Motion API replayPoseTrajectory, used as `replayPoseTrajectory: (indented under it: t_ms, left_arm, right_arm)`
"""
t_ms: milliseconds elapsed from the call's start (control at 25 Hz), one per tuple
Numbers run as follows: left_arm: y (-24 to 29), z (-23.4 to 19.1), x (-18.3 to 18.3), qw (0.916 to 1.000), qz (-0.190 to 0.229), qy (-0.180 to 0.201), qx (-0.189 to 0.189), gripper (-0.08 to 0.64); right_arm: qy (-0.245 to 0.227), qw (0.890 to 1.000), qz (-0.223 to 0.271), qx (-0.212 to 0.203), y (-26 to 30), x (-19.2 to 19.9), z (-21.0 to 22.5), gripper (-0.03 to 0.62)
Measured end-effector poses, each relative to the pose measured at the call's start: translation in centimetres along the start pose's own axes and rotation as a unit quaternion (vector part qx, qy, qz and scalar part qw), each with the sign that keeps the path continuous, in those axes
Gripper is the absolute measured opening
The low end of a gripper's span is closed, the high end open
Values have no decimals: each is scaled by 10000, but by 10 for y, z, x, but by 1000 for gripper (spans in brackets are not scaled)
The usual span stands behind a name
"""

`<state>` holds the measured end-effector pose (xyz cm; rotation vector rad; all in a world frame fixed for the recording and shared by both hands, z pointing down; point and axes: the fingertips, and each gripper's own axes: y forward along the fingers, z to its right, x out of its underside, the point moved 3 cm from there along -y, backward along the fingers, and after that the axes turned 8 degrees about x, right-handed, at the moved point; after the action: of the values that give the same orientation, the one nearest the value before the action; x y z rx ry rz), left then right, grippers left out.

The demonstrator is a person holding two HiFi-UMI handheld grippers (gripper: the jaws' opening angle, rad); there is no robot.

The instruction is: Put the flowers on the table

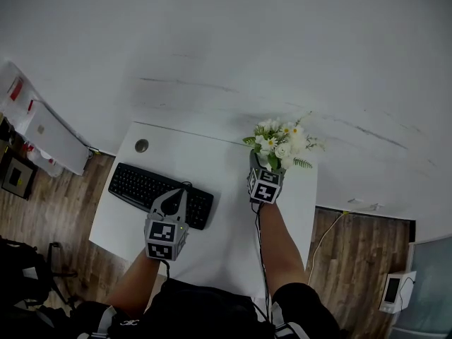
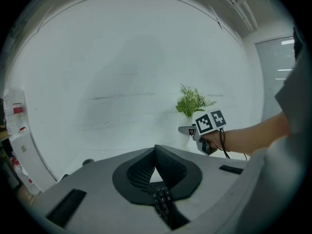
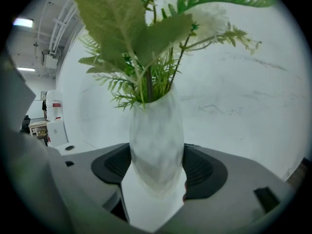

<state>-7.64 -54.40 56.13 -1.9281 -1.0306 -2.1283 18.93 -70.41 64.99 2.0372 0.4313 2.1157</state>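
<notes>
A bunch of white flowers (image 1: pixel 282 143) with green fern leaves stands in a slim white vase (image 3: pixel 156 145). My right gripper (image 3: pixel 156 165) is shut on the vase's lower body, a pad on each side. It holds the vase upright over the far right part of the white table (image 1: pixel 219 157); whether the base touches the top is hidden. The left gripper view shows the flowers (image 2: pixel 191 101) and the right gripper (image 2: pixel 187 129) off to the right. My left gripper (image 1: pixel 181 192) hovers shut and empty over the right end of a black keyboard (image 1: pixel 138 186).
A round cable hole (image 1: pixel 141 145) sits at the table's far left corner. A white wall runs right behind the table. A white cabinet (image 1: pixel 46 133) stands left, and a cable (image 1: pixel 325 239) and a small white device (image 1: pixel 392 292) lie on the wooden floor at right.
</notes>
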Motion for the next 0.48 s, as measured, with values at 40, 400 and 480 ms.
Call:
replayPoseTrajectory:
  t_ms: [40,400,480]
  left_arm:
    - [2,-4,4,10000,-26,10,-3,2]
    - [16,-30,22,9997,-231,69,21,2]
    - [18,-33,21,9997,-212,84,57,2]
  right_arm:
    - [38,10000,-17,29,5,3,-1,339]
    - [-205,9993,50,309,26,25,-8,341]
    - [-139,9994,73,303,27,25,-6,341]
